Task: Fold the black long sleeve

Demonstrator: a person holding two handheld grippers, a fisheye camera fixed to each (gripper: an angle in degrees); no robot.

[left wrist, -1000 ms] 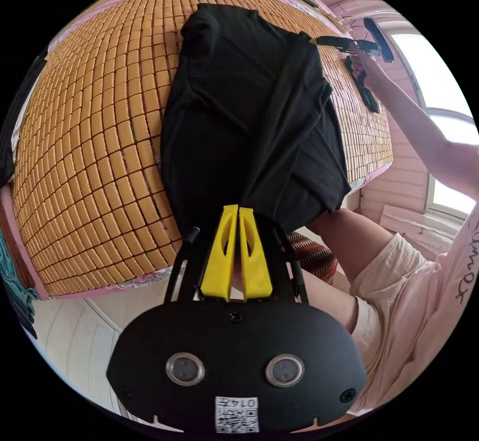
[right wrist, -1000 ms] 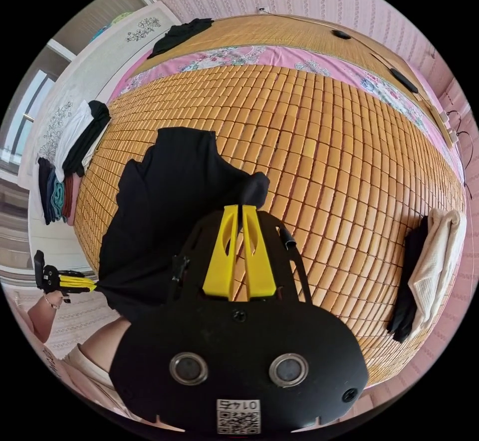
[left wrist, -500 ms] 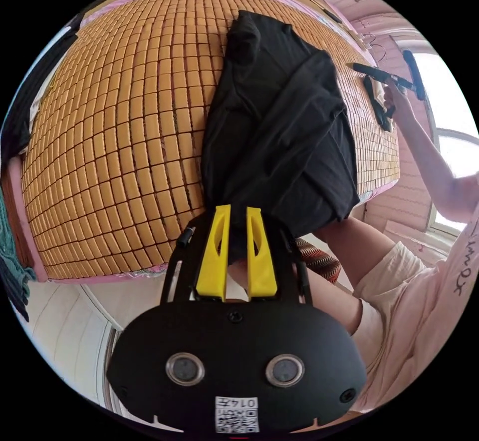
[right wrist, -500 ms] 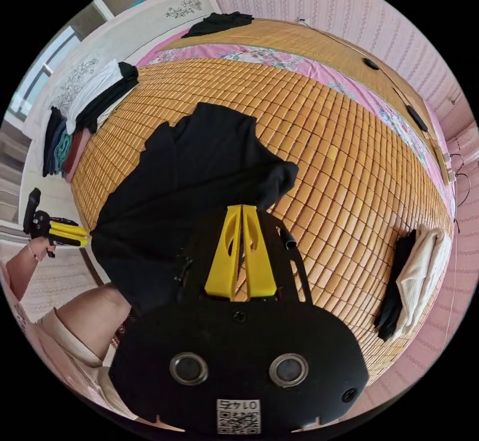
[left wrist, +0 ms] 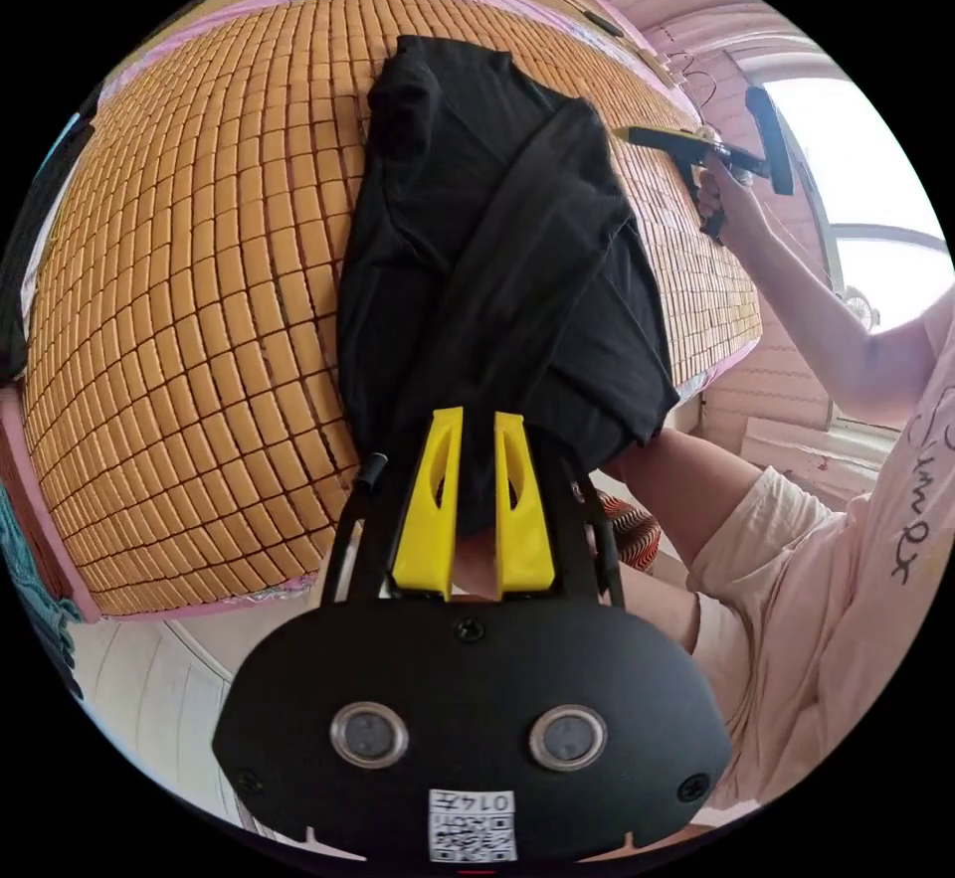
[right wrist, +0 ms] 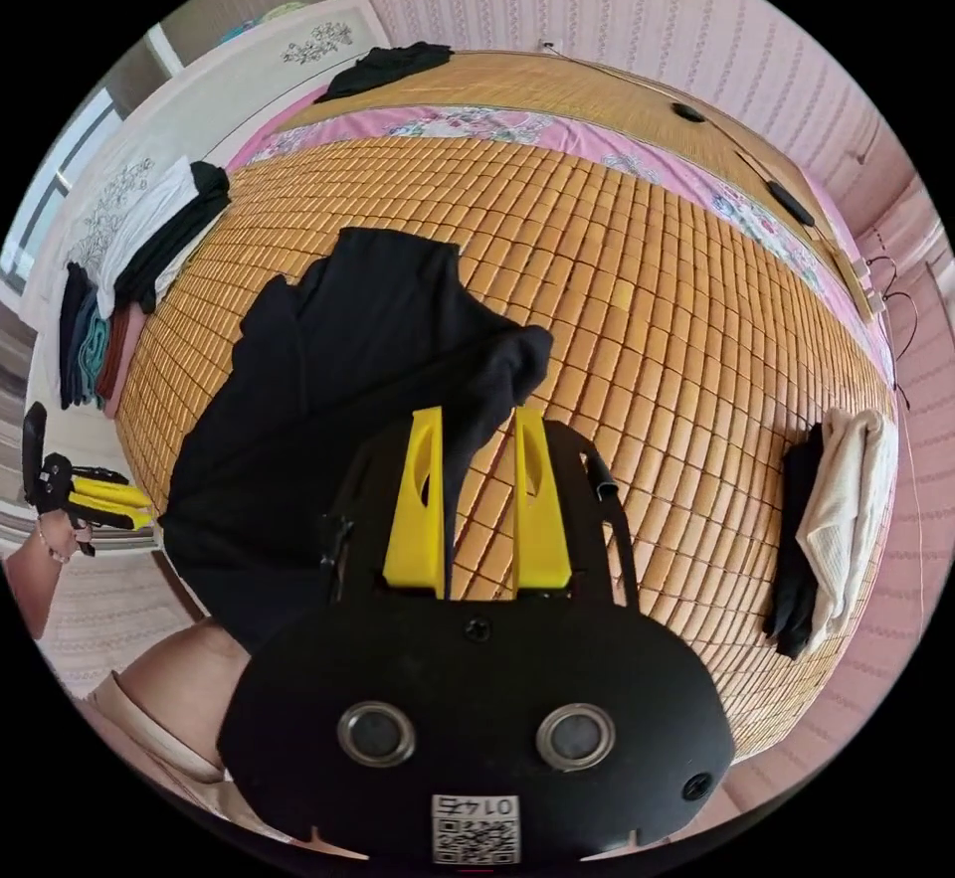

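We hold both grippers, left and right, with jaws apart over the black shirt lying bunched on the mat.

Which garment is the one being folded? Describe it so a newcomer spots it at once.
Start from the bamboo mat covering the bed. The black long sleeve lies spread near the edge where the person stands, between the left gripper and the right gripper. Unlike the stacked clothes at one edge and the black and cream pieces at another, it lies alone mid-mat.
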